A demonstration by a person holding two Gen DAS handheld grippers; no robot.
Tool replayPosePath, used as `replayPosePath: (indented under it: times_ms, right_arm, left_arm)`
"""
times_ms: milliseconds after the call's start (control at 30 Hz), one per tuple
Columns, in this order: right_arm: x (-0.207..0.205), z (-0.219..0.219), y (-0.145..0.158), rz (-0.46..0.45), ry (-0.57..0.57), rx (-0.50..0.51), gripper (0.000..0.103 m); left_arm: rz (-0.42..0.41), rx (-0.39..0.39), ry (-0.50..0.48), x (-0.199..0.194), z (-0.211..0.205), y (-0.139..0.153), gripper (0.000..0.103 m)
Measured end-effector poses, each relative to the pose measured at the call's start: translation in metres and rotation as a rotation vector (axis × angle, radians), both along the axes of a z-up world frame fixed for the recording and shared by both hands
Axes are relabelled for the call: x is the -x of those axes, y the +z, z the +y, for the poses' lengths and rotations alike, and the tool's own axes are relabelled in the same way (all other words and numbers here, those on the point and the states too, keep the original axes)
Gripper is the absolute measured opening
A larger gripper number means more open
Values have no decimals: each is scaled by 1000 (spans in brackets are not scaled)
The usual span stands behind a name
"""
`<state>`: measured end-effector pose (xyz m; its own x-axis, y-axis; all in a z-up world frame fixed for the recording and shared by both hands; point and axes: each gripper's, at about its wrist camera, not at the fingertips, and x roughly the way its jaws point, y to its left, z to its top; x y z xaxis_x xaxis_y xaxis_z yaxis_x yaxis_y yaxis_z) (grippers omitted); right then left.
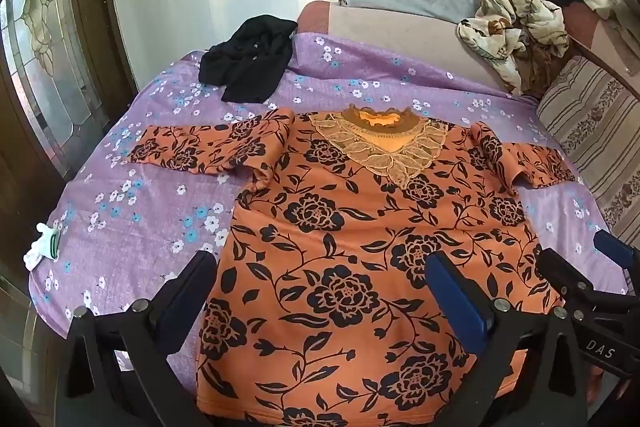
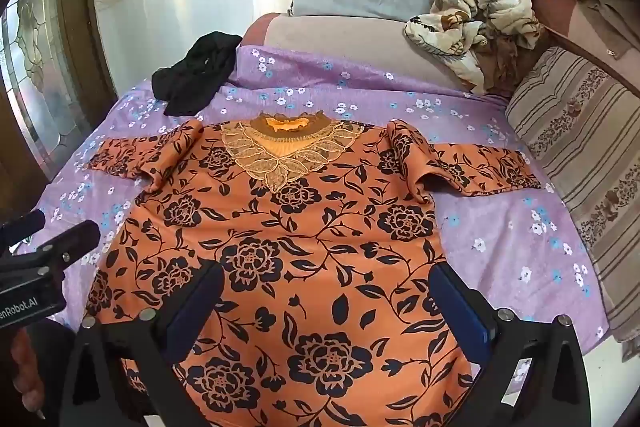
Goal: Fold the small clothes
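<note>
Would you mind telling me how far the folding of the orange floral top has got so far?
Done: the orange floral top lies spread flat, face up, on the purple bedsheet, sleeves out to both sides. In hand: nothing; the left gripper and right gripper hover open over its lower half. Left: every fold, and the crumpled black garment near the pillows looks untouched.

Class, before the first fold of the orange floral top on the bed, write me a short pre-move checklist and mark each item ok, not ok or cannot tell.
1. Orange floral top lies spread front up, collar away from the grippers: ok.
2. Both sleeves lie out to the sides: ok, though each is bunched at the shoulder.
3. Left gripper open, holding nothing: ok.
4. Right gripper open, holding nothing: ok.
5. Black garment lies clear of the top: ok.
6. Hem lies flat: cannot tell, the grippers hide it.
</note>
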<state>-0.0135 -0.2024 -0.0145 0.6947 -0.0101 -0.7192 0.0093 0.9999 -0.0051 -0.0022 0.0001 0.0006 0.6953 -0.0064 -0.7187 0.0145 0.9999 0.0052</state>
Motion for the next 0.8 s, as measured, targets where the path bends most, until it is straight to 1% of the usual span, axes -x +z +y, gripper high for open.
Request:
replayPosePath:
  times_ms: [233, 400, 800]
  right_arm:
    - [-2, 0, 2, -17, 1, -15, 103]
    - [-3, 0, 2, -29, 0, -10, 103]
    - [-10, 0, 2, -27, -3, -19, 103]
  left_arm:
    - [28, 0, 2, -5, 3, -6, 103]
    - [27, -1, 7, -7, 3, -6, 103]
    - [39, -3, 2, -11, 2, -12, 103]
